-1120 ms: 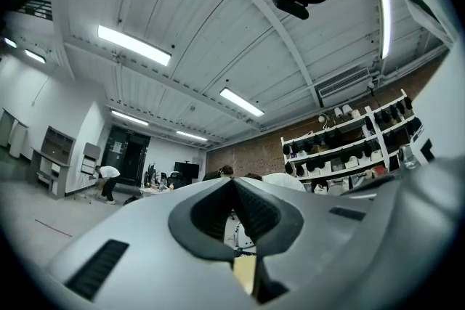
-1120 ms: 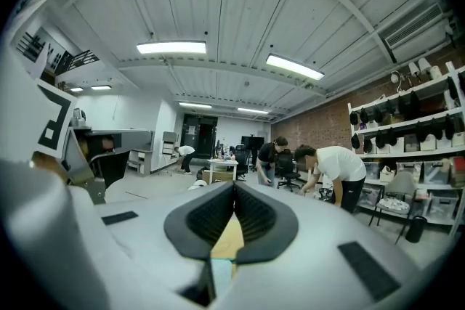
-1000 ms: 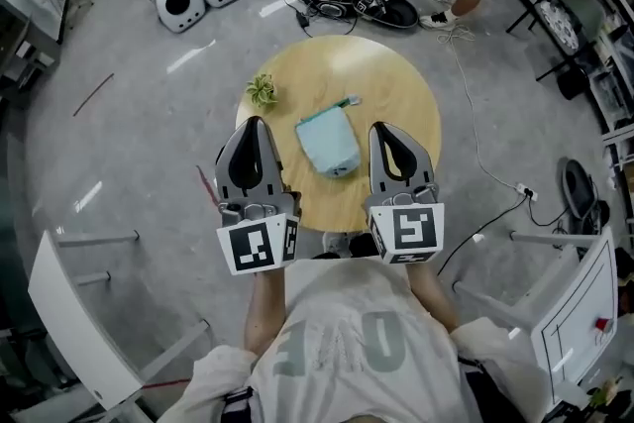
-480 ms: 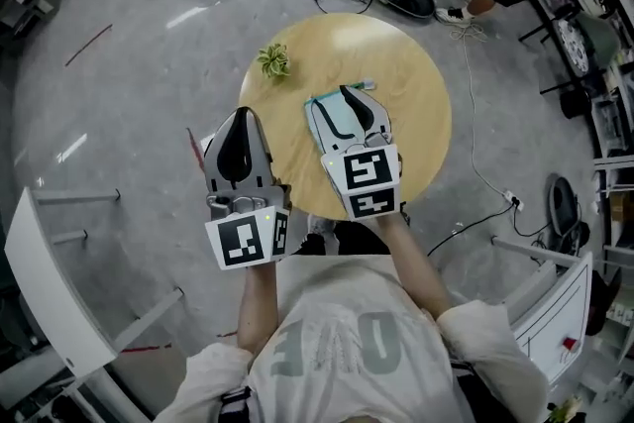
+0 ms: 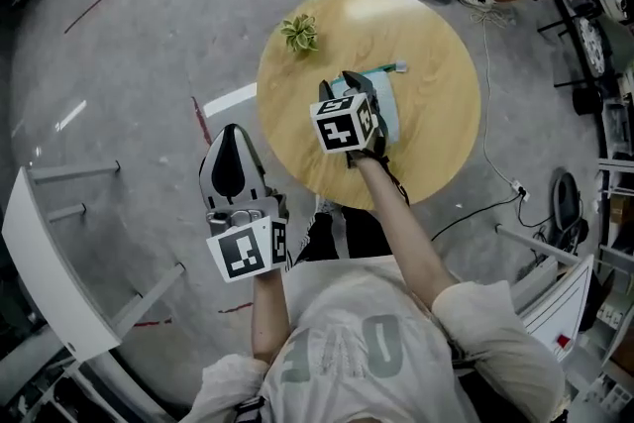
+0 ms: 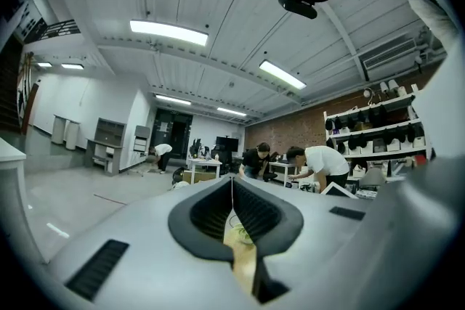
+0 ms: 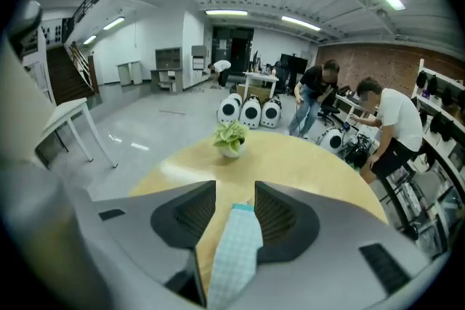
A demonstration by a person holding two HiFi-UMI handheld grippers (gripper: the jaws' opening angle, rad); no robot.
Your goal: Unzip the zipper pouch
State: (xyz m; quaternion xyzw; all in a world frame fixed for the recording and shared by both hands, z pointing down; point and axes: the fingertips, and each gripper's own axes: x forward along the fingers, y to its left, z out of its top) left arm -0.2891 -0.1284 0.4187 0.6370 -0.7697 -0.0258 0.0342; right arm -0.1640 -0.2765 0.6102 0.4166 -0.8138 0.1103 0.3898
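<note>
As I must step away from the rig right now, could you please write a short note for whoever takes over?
Left claw: shut, empty, held beside the round wooden table.
Right claw: jaws just opened wide, astride the pale teal checked fabric zipper pouch lying on that table, not gripping.
Done: approach only.
To do: hold pouch, take zip pull, unzip.

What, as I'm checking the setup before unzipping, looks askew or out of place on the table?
Nothing stands out. The teal pouch lies flat on the round table, between the just-opened jaws of the right gripper, not yet gripped; the small potted plant stands upright.
</note>
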